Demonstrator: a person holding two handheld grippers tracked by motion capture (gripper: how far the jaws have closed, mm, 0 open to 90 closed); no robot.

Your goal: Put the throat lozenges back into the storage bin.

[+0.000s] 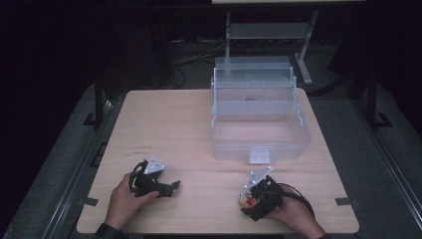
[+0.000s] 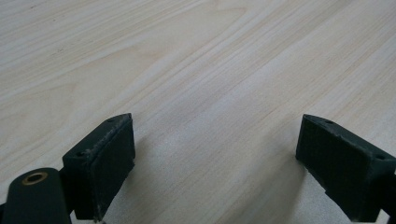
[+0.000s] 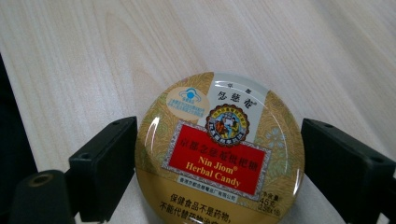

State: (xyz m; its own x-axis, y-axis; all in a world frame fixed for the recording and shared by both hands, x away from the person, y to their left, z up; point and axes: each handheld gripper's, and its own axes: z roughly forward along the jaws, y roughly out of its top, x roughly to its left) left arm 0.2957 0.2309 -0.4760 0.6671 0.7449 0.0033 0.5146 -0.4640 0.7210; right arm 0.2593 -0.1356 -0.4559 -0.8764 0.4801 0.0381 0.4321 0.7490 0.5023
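At the near left of the pale wooden tabletop (image 1: pixel 189 124): left tool (image 1: pixel 169 187), in a hand, jaws spread wide, nothing between them but bare wood grain. Idle, well apart from the work.

Further right, near the front edge: right tool (image 1: pixel 251 196), clamped on a round gold metal candy tin with a red label (image 3: pixel 219 154). Black pads (image 3: pixel 112 172) pressed against opposite sides of the rim, across the full width. Tin flat on the wood, lid up, print reading upright toward the right hand. Being round, no long axis to line up; any pair of opposite sides as good as another.

Beyond the tin, straight ahead and a touch to the right: clear plastic tiered box (image 1: pixel 259 134), opened, trays stepped back, lowest compartment nearest the tin. Judged the key relation: box dead ahead of the loaded tool, right hand far nearer than left. Likely needed next: lift clear of the front wall, forward over the open compartment, tin kept level.
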